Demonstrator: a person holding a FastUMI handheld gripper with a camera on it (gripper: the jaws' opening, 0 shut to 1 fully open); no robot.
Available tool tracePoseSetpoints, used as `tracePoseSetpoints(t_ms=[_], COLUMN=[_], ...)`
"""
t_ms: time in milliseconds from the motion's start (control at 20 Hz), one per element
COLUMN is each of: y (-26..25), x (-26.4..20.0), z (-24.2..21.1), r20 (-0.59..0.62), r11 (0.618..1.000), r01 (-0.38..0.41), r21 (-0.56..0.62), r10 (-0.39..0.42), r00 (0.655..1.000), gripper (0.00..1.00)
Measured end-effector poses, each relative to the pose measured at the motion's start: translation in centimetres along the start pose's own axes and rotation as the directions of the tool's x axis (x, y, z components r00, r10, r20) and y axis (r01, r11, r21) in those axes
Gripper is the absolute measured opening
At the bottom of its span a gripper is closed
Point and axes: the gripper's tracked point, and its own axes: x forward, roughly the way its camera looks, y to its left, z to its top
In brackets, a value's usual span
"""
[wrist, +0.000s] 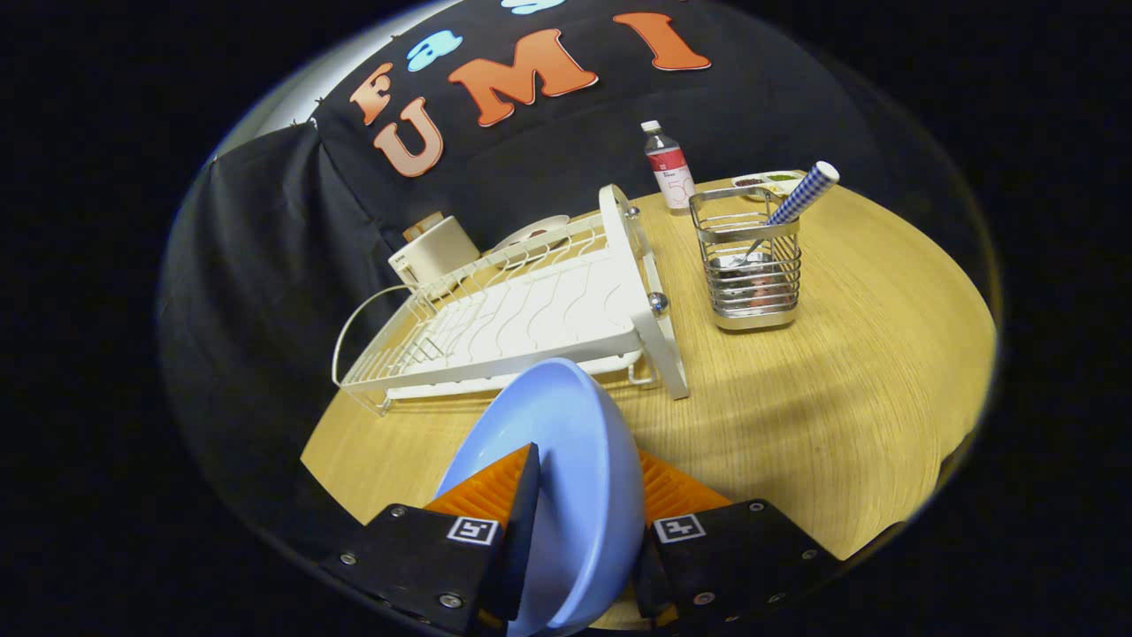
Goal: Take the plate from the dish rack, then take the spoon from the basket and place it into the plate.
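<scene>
- The gripper [575, 504] has its two fingers clamped on the plate [566, 460], one finger on each face of it, so the plate stands on edge between them.
- The plate is pale blue, round and smooth, with a shallow dished inside turned toward the right finger; its rim rises past the fingertips and its lower edge dips down between the finger bases.
- The plate is held above the wooden table [840, 380], clear of the dish rack [531, 310].
- Just beyond the fingers lies the dish rack, white, made of wavy wire with a solid end frame; its slots are bare of dishes.
- Beyond the fingers and off to the right stands the basket [747, 265], a shiny metal wire holder, upright on the table and apart from the rack.
- The spoon [791, 208] leans in the basket, its blue-and-white checked handle sticking out over the far right corner and its metal bowl down inside.
- Farther back stands a clear bottle [669, 168] with a red label, with a small dish [768, 181] beside it.
- Behind the rack sits a white container [438, 248].
</scene>
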Motion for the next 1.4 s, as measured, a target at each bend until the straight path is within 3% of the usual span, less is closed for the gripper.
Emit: tracePoseSetpoints(t_ms=[100, 300, 500, 700, 950, 1250, 1350, 1400], y=[-0.7, -2.0, -5.7, -6.5, -8.7, -11.6, -11.9, -12.1], x=[0.0, 0.2, -0.4, -1.0, -2.4, -3.0, -2.4, -2.0], z=[0.5, 0.1, 0.9, 3.2, 9.0, 15.0, 16.1, 16.0], r20=[0.018, 0.001, 0.047, 0.1, 0.242, 0.384, 0.404, 0.4], r11=[0.999, 0.996, 0.953, 0.951, 0.946, 0.926, 0.922, 0.921], r01=[0.03, 0.083, 0.245, 0.267, 0.315, 0.377, 0.386, 0.39], r21=[-0.017, -0.04, -0.178, -0.155, -0.075, -0.005, 0.006, 0.011], r10=[-0.029, -0.083, -0.241, -0.254, -0.29, -0.346, -0.356, -0.361], r00=[0.999, 0.997, 0.969, 0.962, 0.926, 0.856, 0.843, 0.842], gripper=[0.6, 0.71, 0.8, 0.83, 0.88, 0.86, 0.78, 0.66])
